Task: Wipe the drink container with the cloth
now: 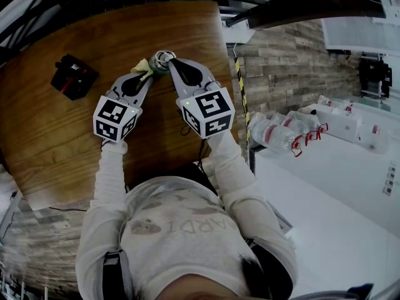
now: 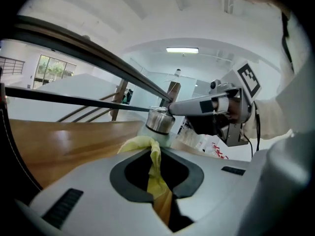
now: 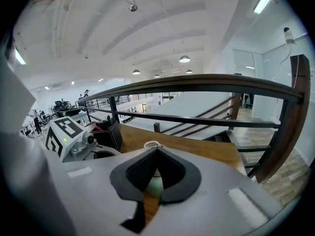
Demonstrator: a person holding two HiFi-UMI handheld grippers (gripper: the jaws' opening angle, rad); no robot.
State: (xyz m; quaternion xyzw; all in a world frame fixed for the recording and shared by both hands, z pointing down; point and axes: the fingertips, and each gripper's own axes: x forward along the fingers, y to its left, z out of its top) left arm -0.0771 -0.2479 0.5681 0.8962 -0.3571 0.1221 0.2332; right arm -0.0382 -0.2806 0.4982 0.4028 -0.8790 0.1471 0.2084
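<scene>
The drink container (image 1: pixel 163 59), pale green with a metal lid (image 2: pixel 160 120), stands near the far edge of the wooden table (image 1: pixel 62 136). My right gripper (image 1: pixel 171 64) is shut on it; its pale body (image 3: pixel 155 185) shows between the jaws, with the lid's ring (image 3: pixel 152 144) just above them. My left gripper (image 1: pixel 147 74) is shut on a yellow cloth (image 2: pixel 153 168). The cloth's free end (image 1: pixel 142 65) lies against the container's left side, below the lid. In the left gripper view, the right gripper (image 2: pixel 171 109) reaches the lid from the right.
A black box (image 1: pixel 74 75) sits on the table to the left, also seen as the black box (image 3: pixel 104 130) beside the left gripper. A railing (image 3: pixel 197 85) runs just past the table's far edge. Packs of water bottles (image 1: pixel 284 132) lie on the floor below, to the right.
</scene>
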